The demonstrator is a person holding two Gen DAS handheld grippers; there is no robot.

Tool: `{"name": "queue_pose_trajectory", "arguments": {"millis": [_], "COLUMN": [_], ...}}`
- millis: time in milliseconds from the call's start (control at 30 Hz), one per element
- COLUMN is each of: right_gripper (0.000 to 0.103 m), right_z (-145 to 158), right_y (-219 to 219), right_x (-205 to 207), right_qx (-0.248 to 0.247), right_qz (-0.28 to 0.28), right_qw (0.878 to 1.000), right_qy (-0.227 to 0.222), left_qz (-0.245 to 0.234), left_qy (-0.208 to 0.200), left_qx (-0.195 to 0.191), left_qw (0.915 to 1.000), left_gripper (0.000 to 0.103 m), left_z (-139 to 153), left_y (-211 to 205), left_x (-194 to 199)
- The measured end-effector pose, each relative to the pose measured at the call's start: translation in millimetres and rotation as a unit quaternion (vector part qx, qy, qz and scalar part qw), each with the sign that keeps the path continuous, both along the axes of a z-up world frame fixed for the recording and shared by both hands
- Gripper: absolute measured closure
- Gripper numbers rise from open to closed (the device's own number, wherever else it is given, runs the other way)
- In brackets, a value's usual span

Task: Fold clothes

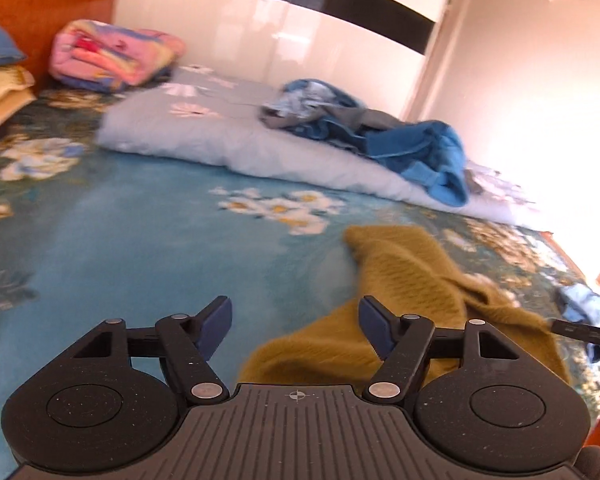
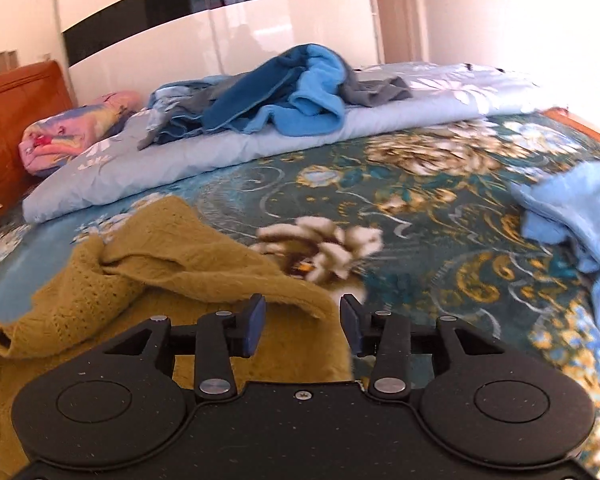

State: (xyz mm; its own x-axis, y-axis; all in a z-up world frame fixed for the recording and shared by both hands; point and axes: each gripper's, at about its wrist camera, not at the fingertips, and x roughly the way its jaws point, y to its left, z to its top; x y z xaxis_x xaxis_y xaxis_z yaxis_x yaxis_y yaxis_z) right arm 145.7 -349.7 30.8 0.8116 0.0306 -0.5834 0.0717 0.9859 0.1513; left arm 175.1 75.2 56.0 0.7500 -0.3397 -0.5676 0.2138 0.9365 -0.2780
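**Mustard sweater spread rumpled on the bed, both claws apart**

The mustard knit sweater [image 1: 412, 292] is seen lying crumpled on the teal floral bedspread [image 1: 140, 248]; the left gripper [image 1: 296, 326] is held just above its near edge, jaws wide apart and nothing between them. The right gripper [image 2: 303, 322] is likewise parted — a fold of the sweater [image 2: 172, 248] is seen just beyond its tips, ungripped. A pile of blue clothes [image 2: 284, 92] is heaped on the pale folded duvet [image 2: 220, 152] behind; a light blue garment [image 2: 580, 208] is laid at the right.
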Motion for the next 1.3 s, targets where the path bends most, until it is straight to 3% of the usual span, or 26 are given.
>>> {"name": "queue_pose_trajectory", "arguments": {"millis": [200,267,367,400,433,467,633,867,1133,1200,1233,1300], "right_gripper": [0.054,0.051,0.049,0.049,0.049,0.047,0.046,0.046,0.045,0.053,0.059,0.094], "right_z": [-8,-10,-11,-10,-9,-8,-13,-1,-24,-26,-25,-22], "right_y": [66,77,85,86,88,90,99,100,107,106,105,96], "right_x": [68,81,92,92,92,92,109,81,89,98,103,111], "right_qx": [-0.09,-0.125,-0.138,-0.139,-0.139,-0.14,-0.175,-0.141,-0.212,-0.217,-0.212,-0.176], "right_qz": [0.116,0.138,0.165,0.172,0.179,0.186,0.189,0.226,0.217,0.214,0.218,0.216], "right_qw": [0.989,0.982,0.976,0.975,0.973,0.972,0.966,0.964,0.953,0.952,0.953,0.96], "right_qy": [0.03,0.033,0.038,0.036,0.034,0.032,0.029,0.008,0.011,0.009,0.013,0.024], "left_qz": [-0.049,-0.066,-0.076,-0.077,-0.077,-0.077,-0.087,-0.085,-0.09,-0.088,-0.086,-0.079], "left_qy": [0.078,0.087,0.086,0.084,0.082,0.081,0.085,0.088,0.087,0.085,0.083,0.076], "left_qx": [-0.018,-0.018,-0.026,-0.031,-0.036,-0.04,-0.037,-0.059,-0.063,-0.057,-0.053,-0.041], "left_qw": [0.9956,0.9939,0.993,0.993,0.993,0.9929,0.9918,0.9908,0.9902,0.9908,0.9914,0.9931], "left_gripper": [0.034,0.034,0.036,0.04,0.053,0.058,0.065,0.065,0.064,0.069,0.079,0.092], "left_z": [-41,-49,-57,-58,-59,-60,-63,-65,-63,-61,-60,-57], "left_y": [-53,-65,-75,-76,-77,-78,-85,-77,-81,-81,-81,-80], "left_x": [68,81,90,91,92,94,99,97,92,91,92,93]}}
